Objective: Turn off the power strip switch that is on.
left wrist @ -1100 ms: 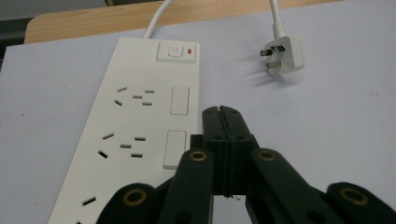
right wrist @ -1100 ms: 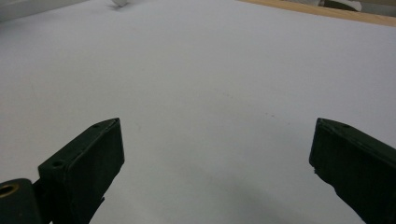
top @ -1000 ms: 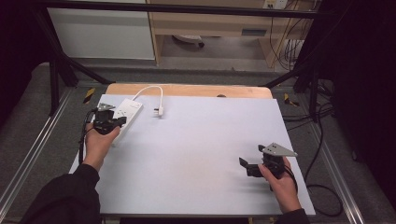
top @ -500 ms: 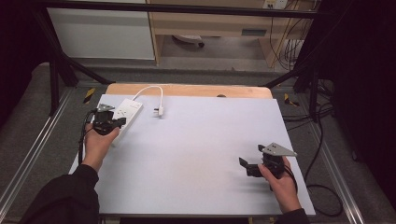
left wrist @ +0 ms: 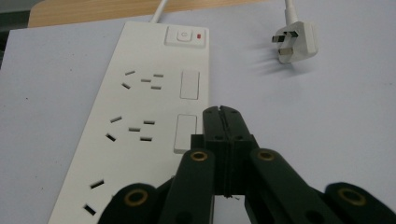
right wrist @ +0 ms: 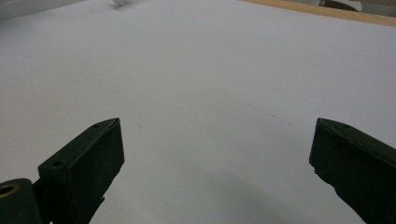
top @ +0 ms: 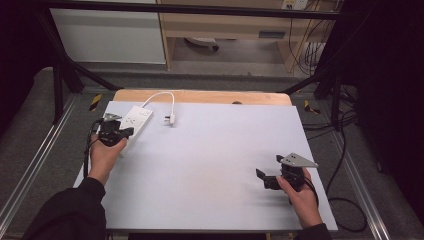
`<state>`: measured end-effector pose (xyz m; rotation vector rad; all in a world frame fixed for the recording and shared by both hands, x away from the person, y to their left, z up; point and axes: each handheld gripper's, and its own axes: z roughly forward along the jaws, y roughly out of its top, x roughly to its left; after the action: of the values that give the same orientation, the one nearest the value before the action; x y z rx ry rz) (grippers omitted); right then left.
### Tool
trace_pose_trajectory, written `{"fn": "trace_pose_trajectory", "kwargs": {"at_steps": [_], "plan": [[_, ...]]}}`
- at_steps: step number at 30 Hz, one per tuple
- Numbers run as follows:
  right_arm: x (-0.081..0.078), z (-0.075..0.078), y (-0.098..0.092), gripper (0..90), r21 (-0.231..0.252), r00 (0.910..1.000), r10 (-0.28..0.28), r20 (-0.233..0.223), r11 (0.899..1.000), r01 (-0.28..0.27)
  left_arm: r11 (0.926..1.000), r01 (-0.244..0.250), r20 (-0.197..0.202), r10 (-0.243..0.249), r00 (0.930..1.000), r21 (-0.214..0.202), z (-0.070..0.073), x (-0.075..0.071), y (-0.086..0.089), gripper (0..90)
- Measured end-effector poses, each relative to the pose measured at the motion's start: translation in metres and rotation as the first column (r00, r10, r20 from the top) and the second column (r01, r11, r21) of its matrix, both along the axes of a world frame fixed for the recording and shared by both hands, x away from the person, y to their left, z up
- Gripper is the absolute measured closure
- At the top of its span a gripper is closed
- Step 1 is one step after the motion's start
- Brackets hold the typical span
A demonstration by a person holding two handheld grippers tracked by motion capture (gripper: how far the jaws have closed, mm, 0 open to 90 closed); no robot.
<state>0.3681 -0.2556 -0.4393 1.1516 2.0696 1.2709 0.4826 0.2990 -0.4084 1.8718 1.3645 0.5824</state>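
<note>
**Desk:** What do you have under the left hand?

**Me:** I see my left gripper (top: 126,132) at the near-left part of the pale lilac-grey table sheet (top: 215,165), held in the person's left hand (top: 104,156). In the left gripper view its two black jaws are pressed flat together, tips meeting with nothing between them (left wrist: 223,112). Directly under and ahead of those tips lies the long white plastic power strip (left wrist: 140,116). The tips sit over its right edge, just beside the second of the blank rectangular panels; from here I cannot tell whether they touch it.

**Desk:** And the rest of the strip?

**Me:** Beyond the tips, at the strip's far end, I see a square white rocker switch with a small red mark (left wrist: 186,36). To the left of the jaws run the rows of socket slots. A white cable (top: 161,95) leaves the far end, loops across the bare wooden table edge (top: 200,96), and ends in a white three-pin plug (left wrist: 295,42) lying pins-up on the sheet, ahead and to the right of the jaws, apart from the strip.

**Desk:** Right side?

**Me:** My right gripper (top: 265,178) is at the near-right of the sheet, in the person's right hand (top: 302,197), with its grey three-cornered plate (top: 298,160) on top. Its jaws stand wide apart and empty (right wrist: 215,168); between them I see bare sheet. The strip and plug are far off to its left, well apart from it.
</note>
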Motion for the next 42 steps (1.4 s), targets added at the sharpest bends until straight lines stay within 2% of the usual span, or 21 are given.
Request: {"fn": "trace_pose_trajectory", "kwargs": {"at_steps": [5,15,34,42], "plan": [[0.0,0.0,0.0,3.6,-0.003,1.0,0.003,-0.001,1.0,-0.003,1.0,-0.002,-0.004,0.002,1.0,0.007,-0.003,0.002,0.0,89.9],[0.0,0.0,-0.001,3.6,-0.003,1.0,0.003,0.004,1.0,-0.003,0.9991,-0.04,-0.01,0.04,0.9992,0.012,-0.012,0.01,0.005,89.9],[0.0,0.0,-0.001,3.6,-0.003,1.0,0.002,0.003,1.0,-0.002,0.9988,-0.045,0.002,0.045,0.999,0.022,-0.017,0.014,0.004,89.9],[0.0,0.0,-0.001,3.6,-0.002,1.0,0.003,0.0,1.0,-0.003,0.9984,-0.048,-0.006,0.049,0.9988,0.031,-0.02,0.016,0.005,89.9]]}}
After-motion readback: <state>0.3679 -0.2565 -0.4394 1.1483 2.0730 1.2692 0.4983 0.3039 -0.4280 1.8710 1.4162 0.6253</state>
